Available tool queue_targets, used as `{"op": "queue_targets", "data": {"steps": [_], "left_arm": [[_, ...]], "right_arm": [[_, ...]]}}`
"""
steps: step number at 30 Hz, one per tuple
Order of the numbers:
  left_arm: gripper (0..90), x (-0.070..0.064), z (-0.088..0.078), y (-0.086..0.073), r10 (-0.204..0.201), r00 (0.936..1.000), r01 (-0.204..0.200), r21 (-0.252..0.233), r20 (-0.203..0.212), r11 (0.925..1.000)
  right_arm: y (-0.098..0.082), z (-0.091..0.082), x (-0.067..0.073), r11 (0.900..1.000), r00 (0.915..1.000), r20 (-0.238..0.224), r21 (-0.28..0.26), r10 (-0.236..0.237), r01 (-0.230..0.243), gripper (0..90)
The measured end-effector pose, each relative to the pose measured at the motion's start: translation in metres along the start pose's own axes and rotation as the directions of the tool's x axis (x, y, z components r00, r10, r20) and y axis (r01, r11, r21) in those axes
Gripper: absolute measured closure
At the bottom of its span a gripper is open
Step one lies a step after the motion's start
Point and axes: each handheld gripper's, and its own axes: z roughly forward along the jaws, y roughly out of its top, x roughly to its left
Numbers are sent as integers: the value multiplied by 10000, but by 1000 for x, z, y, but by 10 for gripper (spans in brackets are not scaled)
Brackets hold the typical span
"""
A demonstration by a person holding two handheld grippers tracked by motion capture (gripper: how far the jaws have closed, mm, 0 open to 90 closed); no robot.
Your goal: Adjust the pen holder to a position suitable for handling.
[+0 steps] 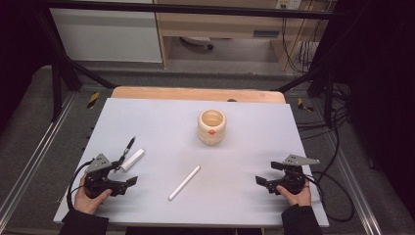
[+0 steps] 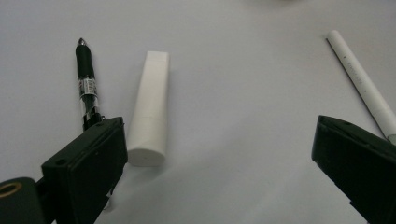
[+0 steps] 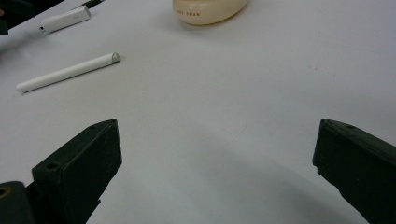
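Observation:
On the pale grey mat [image 1: 161, 122] a cream ridged cup [image 1: 211, 126] stands upright past the centre. A long white stick [image 1: 184, 182] lies slanted near the middle front. Near the left front lie a short white tube [image 1: 132, 159] and a black pen [image 1: 128, 147]. My left gripper [image 1: 126, 171] rests open at the front left, and the tube [image 2: 149, 109] and pen [image 2: 85, 77] lie just ahead of its left jaw, untouched. My right gripper [image 1: 268, 173] is open at the front right above bare mat, with the stick [image 3: 67, 72] and cup [image 3: 210, 9] farther off.
A wooden board edge [image 1: 195, 93] shows behind the mat. Black frame struts [image 1: 63, 68] stand at both far corners, and cables [image 1: 337, 196] trail off the right side. Metal rails [image 1: 29, 161] flank the table.

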Motion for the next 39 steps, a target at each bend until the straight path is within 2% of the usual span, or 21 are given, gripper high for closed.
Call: {"op": "queue_targets", "data": {"steps": [9, 20, 28, 33, 39], "left_arm": [[38, 0, 0, -2, 9, 10000, -9, 41, 47, 10000], [39, -1, 2, -2, 5, 10000, -6, 95, 30, 10000], [42, -1, 3, -3, -5, 10000, 4, 126, 40, 9999], [44, 0, 3, -3, -7, 10000, 7, 150, 36, 9999], [45, 0, 3, -3, -56, 10000, 56, 148, -4, 9999]], "right_arm": [[2, 3, 3, 9999, 9999, 50, 123, -110, 109, 20], [9, 15, 13, 9993, 9997, 26, 290, -236, 235, 17], [17, 26, 24, 9975, 9986, -23, 463, -528, 528, 13], [22, 30, 29, 9978, 9983, -124, 352, -563, 567, 13], [31, 36, 34, 9974, 9979, 18, 317, -652, 651, 12]]}}
